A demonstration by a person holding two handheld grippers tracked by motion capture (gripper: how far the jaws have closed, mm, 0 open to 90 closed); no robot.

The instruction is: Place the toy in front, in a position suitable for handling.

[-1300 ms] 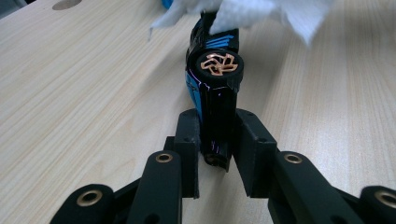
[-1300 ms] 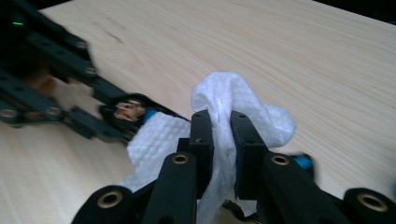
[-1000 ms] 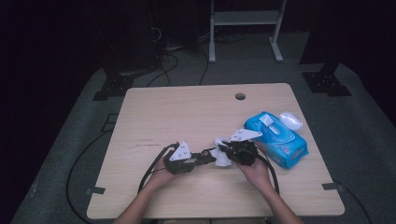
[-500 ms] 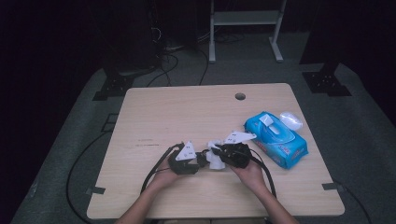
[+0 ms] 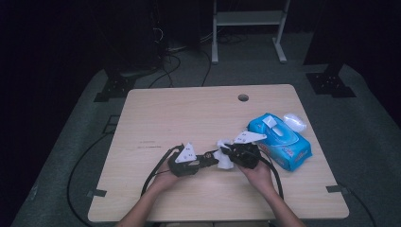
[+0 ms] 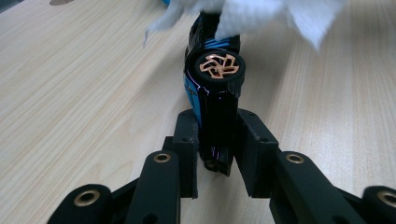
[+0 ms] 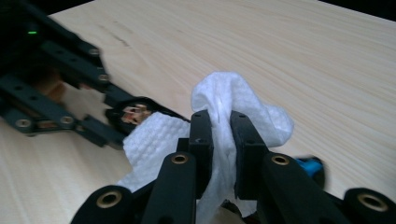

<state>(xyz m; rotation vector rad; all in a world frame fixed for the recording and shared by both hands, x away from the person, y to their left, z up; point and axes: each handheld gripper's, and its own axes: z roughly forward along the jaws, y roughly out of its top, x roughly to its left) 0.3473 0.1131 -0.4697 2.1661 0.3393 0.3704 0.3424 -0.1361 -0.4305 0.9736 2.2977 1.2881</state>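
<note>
The left gripper [image 6: 218, 154] is squeezing a small toy car [image 6: 212, 93] between its two black jaws. The car is black and blue, and it is turned on its side, so one wheel with a gold hub is facing up at the camera. The jaws have just been opening a bit and closing again, with the car between them the whole time. In the high view, the left gripper [image 5: 210, 160] is sitting low over the worktop [image 5: 179, 113], near the front edge, and it is pointing to the right.

The right gripper [image 7: 219, 140] is pinching a white wipe [image 7: 243, 116] tight between its jaws. The wipe is bunching up above the jaws and hanging down on both sides. In the left gripper view, the wipe [image 6: 261, 18] is lying over the far end of the car and touching it. In the high view, the wipe [image 5: 223, 160] is sitting right between the two grippers, and the right gripper [image 5: 227, 152] is pointing left at the car.

A blue pack [image 5: 280, 142] of wipes is lying on the worktop just to the right of the right hand [image 5: 259, 174]. A small clear wrapper [image 5: 295, 121] is lying by the pack's far corner. The left hand [image 5: 166, 178] is resting near the front edge of the worktop.
</note>
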